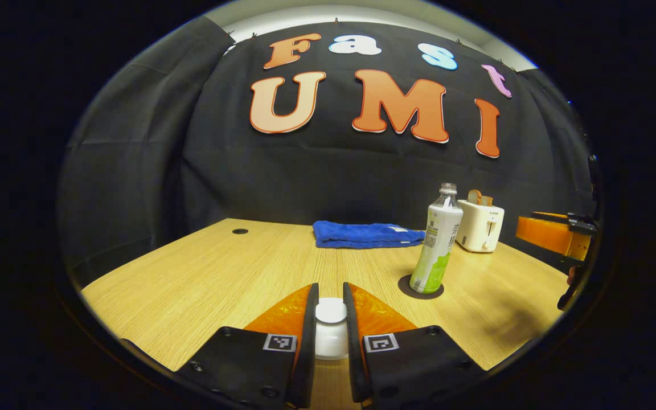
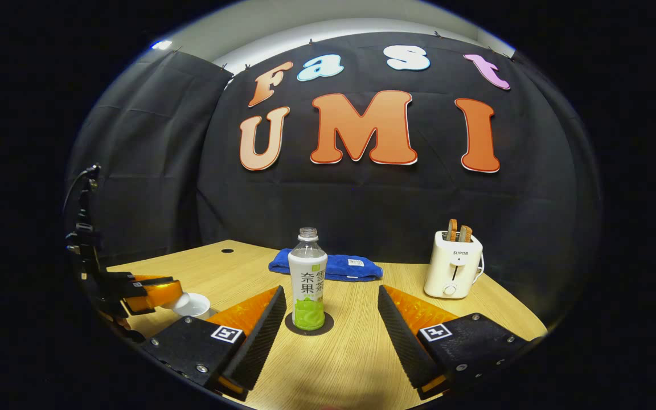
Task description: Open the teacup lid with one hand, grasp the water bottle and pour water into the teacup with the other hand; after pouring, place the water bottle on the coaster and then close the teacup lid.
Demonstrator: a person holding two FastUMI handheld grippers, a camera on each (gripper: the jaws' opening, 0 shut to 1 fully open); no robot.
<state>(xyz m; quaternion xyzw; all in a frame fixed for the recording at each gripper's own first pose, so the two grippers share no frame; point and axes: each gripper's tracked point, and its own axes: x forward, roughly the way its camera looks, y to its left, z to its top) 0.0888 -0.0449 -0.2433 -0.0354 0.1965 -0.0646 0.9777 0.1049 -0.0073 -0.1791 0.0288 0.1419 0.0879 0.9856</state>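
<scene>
Teacup lid [image 1: 331, 311] pinched in left hand-held gripper [image 1: 329, 319] | right hand-held gripper [image 2: 331, 319] spread before bottle [image 2: 307, 280]

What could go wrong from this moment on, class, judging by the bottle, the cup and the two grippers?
1. The uncapped clear plastic bottle with the green label stands on the dark round coaster; a knock from the open right gripper may spill it.
2. The left gripper pinches the white teacup lid; it may slip or seat crooked on the white teacup.

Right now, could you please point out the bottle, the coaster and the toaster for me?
bottle [image 2: 307, 285]: right gripper view, on its label.
coaster [image 2: 328, 326]: right gripper view, on its bare right edge.
toaster [image 2: 453, 267]: right gripper view, on its front face.
</scene>
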